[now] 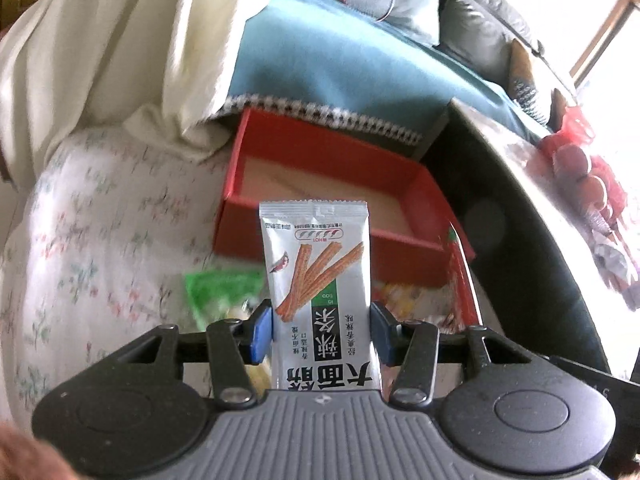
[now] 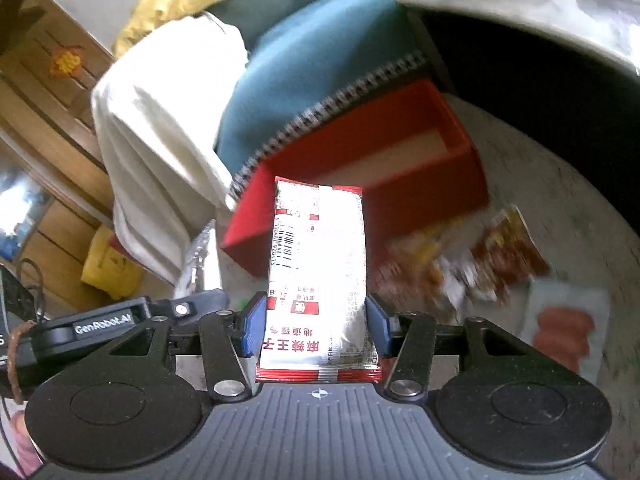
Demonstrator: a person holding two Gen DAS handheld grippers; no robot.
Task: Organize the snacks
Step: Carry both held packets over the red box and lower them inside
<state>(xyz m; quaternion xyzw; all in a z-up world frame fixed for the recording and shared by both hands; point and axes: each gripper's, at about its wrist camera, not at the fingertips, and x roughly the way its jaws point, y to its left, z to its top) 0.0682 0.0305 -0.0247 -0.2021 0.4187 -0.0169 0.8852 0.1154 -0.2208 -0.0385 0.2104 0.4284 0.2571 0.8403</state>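
Observation:
My left gripper is shut on a silver spicy-stick snack packet, held upright in front of an open red box that sits just beyond it. My right gripper is shut on a white and red snack packet, barcode side up, also held in front of the red box. The box's pale floor shows nothing in it. Loose snack packets lie on the surface: a green one, a red one, and several blurred ones right of the box.
A white sausage packet lies at the right. A teal blanket and cream cloth lie behind the box. A dark table edge with a red bag of fruit stands right. The left gripper's body shows in the right wrist view.

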